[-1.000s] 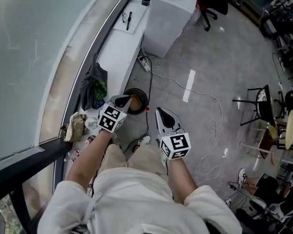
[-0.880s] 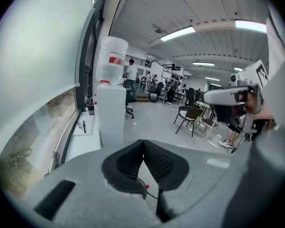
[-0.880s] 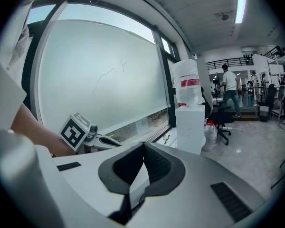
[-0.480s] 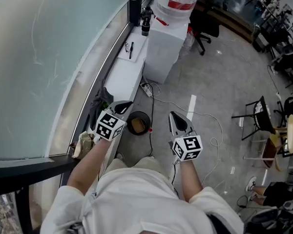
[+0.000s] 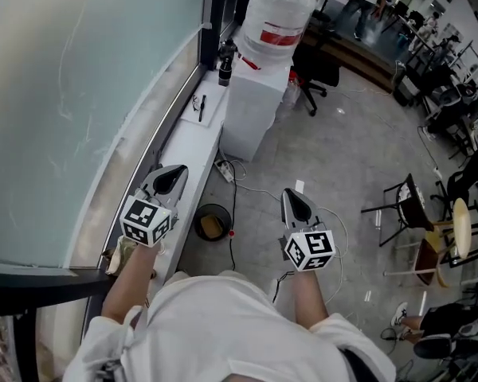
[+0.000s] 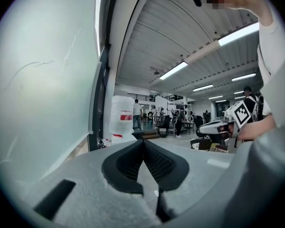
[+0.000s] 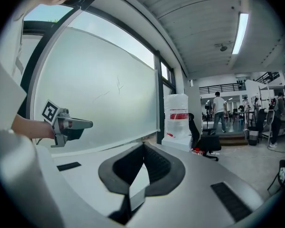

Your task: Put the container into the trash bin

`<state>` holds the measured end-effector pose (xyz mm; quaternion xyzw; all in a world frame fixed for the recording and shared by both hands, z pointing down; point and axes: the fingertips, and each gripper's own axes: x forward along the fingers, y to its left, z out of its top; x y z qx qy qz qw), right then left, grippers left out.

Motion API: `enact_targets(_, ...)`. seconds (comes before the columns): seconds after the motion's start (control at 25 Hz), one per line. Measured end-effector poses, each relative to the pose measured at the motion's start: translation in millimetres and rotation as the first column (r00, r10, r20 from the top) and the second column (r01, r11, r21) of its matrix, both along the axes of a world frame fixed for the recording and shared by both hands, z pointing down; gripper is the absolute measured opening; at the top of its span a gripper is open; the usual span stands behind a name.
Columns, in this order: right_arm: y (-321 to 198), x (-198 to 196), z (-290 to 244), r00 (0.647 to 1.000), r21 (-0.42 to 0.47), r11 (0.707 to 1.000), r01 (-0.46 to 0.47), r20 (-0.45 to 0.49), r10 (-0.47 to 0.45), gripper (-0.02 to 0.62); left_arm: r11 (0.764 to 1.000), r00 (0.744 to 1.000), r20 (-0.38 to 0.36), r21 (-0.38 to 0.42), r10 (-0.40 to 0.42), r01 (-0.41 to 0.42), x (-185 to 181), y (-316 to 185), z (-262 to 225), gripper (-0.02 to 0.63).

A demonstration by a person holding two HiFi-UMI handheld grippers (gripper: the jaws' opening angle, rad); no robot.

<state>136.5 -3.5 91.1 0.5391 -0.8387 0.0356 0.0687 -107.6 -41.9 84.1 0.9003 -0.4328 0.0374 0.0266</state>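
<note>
Both grippers look empty to me. Left gripper [image 5: 174,173]: jaws together, nothing between them, held over the white window ledge [image 5: 193,138] at the left. Right gripper [image 5: 293,197]: jaws closed on nothing too, over the grey floor [image 5: 334,150]. The round black trash bin [image 5: 197,223] stands on the floor between the two, just right of the ledge. I see the tan container [image 5: 212,228] lying inside it. A white power strip [image 5: 223,168] lies just beyond the bin.
</note>
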Motion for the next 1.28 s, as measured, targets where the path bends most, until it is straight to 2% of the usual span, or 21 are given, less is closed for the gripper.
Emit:
enact_targets(0.4,16,17,-29,0.999,0.040,0.999,0.005,-0.037,-0.003,0.002,0.990,0.991,-0.080,0.083,-0.109,0.116,-53,44,-34,0.017)
enact_targets(0.72,30,15,-36,0.999,0.078,0.996,-0.032,-0.011,0.033,0.002,0.974,0.983,-0.122,0.161,-0.140,0.159,-73,72,-62,0.017)
enact_targets(0.92,41,13,-32,0.999,0.072,0.996,-0.053,-0.001,0.053,0.002,0.960,0.975,-0.134,0.197,-0.177,0.201,-85,86,-59,0.017)
enact_targets(1.28,49,-1,-28,0.997,0.073,0.994,-0.081,0.020,0.080,0.002,0.966,0.982,-0.124,0.198,-0.142,0.165,-89,84,-60,0.017)
